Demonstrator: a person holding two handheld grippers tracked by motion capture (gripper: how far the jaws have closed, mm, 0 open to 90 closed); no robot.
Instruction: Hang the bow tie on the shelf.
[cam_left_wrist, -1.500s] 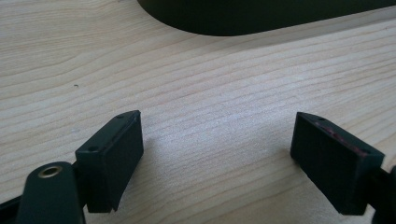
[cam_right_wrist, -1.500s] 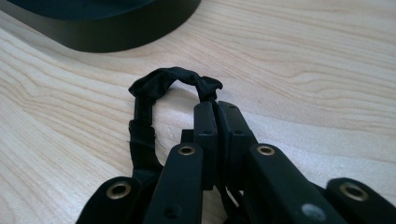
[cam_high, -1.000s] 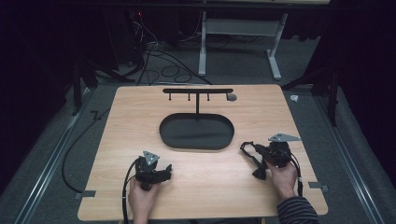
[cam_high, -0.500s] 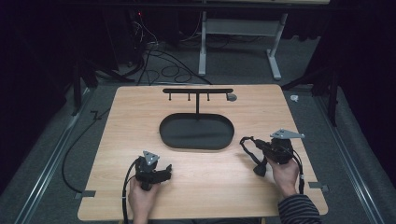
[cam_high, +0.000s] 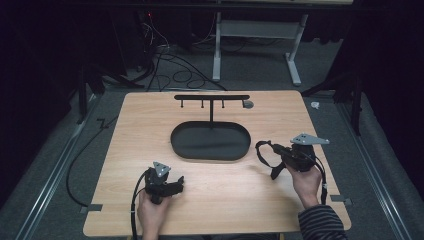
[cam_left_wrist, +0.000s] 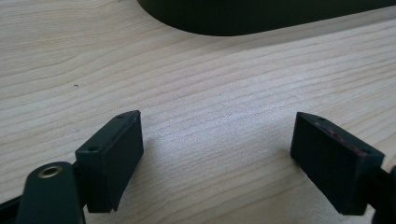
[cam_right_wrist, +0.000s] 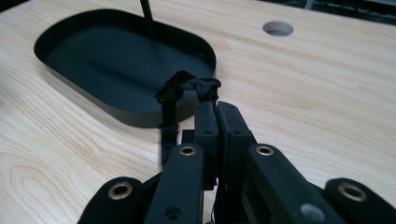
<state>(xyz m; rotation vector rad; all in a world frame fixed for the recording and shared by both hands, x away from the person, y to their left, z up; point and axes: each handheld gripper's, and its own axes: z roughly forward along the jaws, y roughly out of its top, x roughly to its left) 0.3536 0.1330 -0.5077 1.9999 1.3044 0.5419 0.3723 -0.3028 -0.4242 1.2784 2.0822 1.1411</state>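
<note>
- Right gripper (cam_high: 274, 159), jaws clamped on a black strap (cam_right_wrist: 184, 88), held just beside the black tray (cam_high: 210, 142).
- Strap's lower end hidden behind the jaws.
- Left gripper (cam_left_wrist: 217, 161) wide, holding nothing, low over the table (cam_left_wrist: 210, 84).

Light wood-grain table (cam_high: 140, 125). Black oval tray (cam_high: 210, 141) sits mid-table, thin post rising from its far edge to a crossbar (cam_high: 211, 97) with pegs. Round hole (cam_high: 248, 104) near far edge. Left tongs (cam_high: 170, 186) resting on tabletop near front.
</note>
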